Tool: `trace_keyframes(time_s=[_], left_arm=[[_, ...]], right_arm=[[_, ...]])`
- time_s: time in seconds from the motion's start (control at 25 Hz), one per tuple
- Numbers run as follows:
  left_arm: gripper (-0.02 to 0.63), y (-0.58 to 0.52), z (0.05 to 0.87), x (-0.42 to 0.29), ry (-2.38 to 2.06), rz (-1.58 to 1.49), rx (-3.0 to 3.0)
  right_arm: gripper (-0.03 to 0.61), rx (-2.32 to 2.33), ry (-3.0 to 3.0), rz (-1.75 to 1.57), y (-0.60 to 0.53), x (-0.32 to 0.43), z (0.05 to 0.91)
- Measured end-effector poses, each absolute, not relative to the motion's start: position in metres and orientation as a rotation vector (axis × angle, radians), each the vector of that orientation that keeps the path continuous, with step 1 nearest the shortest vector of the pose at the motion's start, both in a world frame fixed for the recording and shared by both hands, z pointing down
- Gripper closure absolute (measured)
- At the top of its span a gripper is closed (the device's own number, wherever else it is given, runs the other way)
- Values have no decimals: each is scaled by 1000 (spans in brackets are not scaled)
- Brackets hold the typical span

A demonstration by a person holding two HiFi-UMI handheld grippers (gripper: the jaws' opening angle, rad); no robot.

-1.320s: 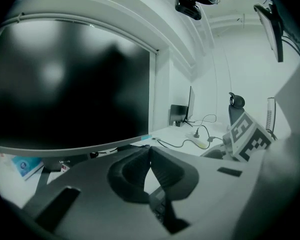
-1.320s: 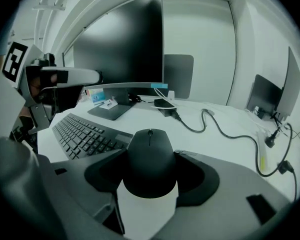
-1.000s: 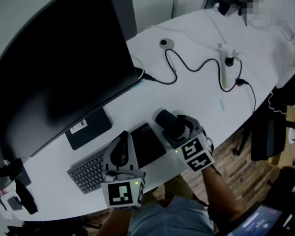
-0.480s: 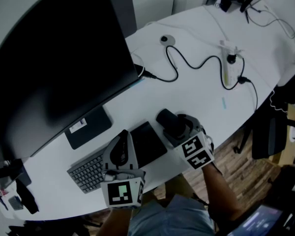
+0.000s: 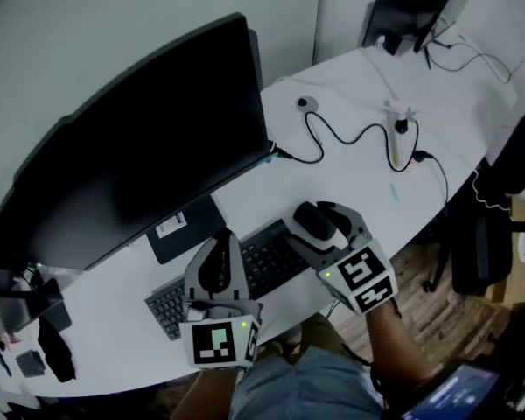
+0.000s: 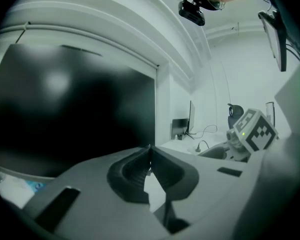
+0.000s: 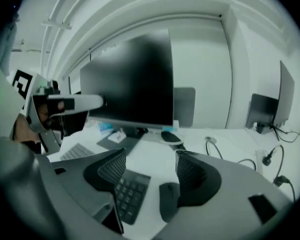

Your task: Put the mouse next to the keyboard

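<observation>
The black mouse (image 5: 310, 220) (image 7: 169, 199) lies on the white desk (image 5: 359, 182), right beside the right end of the dark keyboard (image 5: 245, 269) (image 7: 130, 191). My right gripper (image 5: 317, 227) (image 7: 150, 171) hangs a little above both. Its jaws have just been opening and stand wide apart, the mouse low under the right one, touching neither pad. My left gripper (image 5: 225, 239) (image 6: 150, 153) hovers over the keyboard's middle, its jaws closed tip to tip with nothing between them. Its view looks level toward the monitor (image 6: 75, 114) and catches the right gripper's marker cube (image 6: 252, 130).
A large black monitor (image 5: 149, 164) on a flat foot (image 5: 188, 230) stands behind the keyboard. A black cable (image 5: 350, 138) runs to a white power strip (image 5: 395, 143) at the back right. A second screen (image 5: 402, 20) stands at the far corner. An office chair (image 5: 481, 243) is beyond the desk's right edge.
Both grippers have risen off the desk. The right jaws have spread from the mouse, which stays by the keyboard's right end. The head view has swung, showing more keyboard.
</observation>
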State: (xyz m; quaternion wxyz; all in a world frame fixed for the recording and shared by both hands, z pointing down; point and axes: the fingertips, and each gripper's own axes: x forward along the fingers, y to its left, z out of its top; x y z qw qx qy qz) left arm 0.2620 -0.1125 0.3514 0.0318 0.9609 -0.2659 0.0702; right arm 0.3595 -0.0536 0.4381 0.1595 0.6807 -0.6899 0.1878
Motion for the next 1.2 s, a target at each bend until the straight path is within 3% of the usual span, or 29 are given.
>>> trace_keyframes(time_s=[0.16, 0.32, 0.6, 1.2], left_arm=[[609, -119, 289, 229, -904, 59, 3002], [609, -123, 239, 192, -975, -59, 3047], [609, -122, 200, 154, -1043, -188, 3064], [609, -114, 190, 148, -1021, -228, 3094]], right_arm=[[371, 2074, -2048, 260, -68, 324, 351], [561, 2165, -2088, 46, -74, 287, 292], [563, 2190, -2092, -134, -77, 251, 251], [565, 2204, -2069, -222, -70, 242, 234]])
